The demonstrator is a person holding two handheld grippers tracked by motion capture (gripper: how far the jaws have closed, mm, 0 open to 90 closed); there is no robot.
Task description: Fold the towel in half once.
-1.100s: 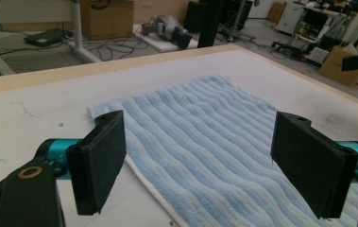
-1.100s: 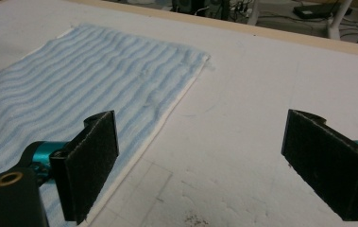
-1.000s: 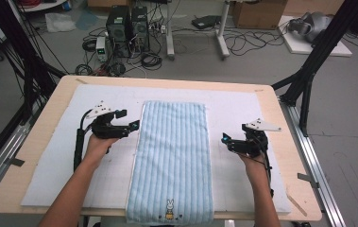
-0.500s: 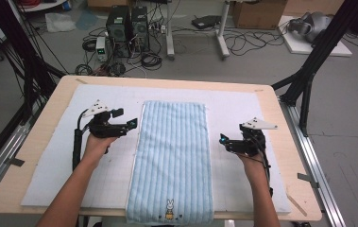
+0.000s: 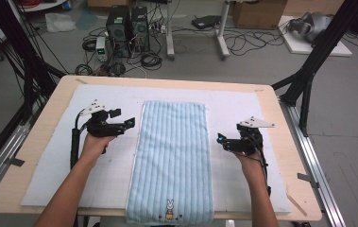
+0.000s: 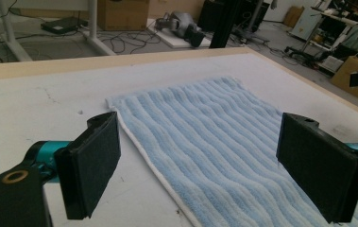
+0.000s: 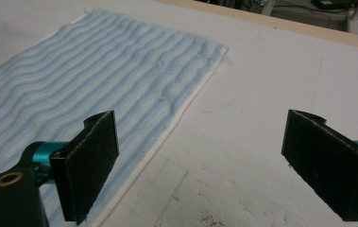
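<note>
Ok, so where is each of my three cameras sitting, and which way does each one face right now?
High view: fixed above the person's side, looking forward and down on the table; both forearms, left gripper and right gripper show.
Left gripper view: rides the left gripper, looking along its open jaws over the towel's left edge toward its far corner.
Right gripper view: rides the right gripper, open jaws astride the towel's right edge.
Shared: all three show the blue striped towel lying flat on the white mat.
</note>
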